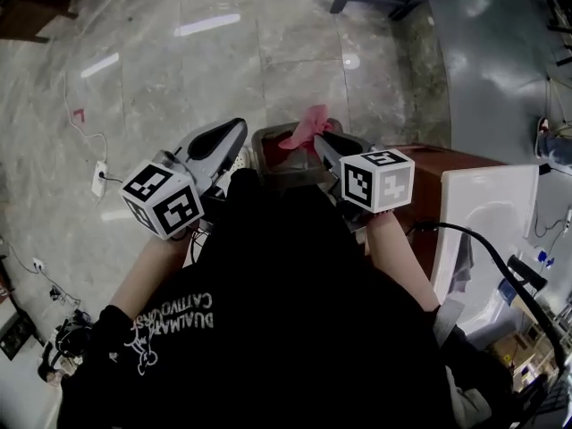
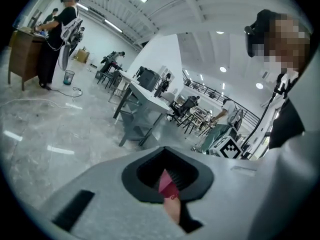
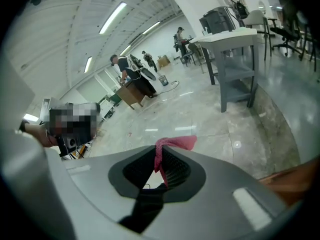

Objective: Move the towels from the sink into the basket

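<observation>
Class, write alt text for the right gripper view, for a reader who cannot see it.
The right gripper, seen along its grey body, pinches a pink towel between its ribbed dark jaws. Beyond lies a glossy stone floor, with a grey table at the upper right and people at a wooden desk far off.

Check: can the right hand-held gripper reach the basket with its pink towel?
Probably yes: the right hand-held gripper holds the towel right at the open basket, and nothing appears to stand between them.

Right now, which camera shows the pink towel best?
Right gripper view: the pink towel is close up, pinched in the right claw. Head view shows it small, at the basket. Left gripper view: only an unclear pink sliver.
</observation>
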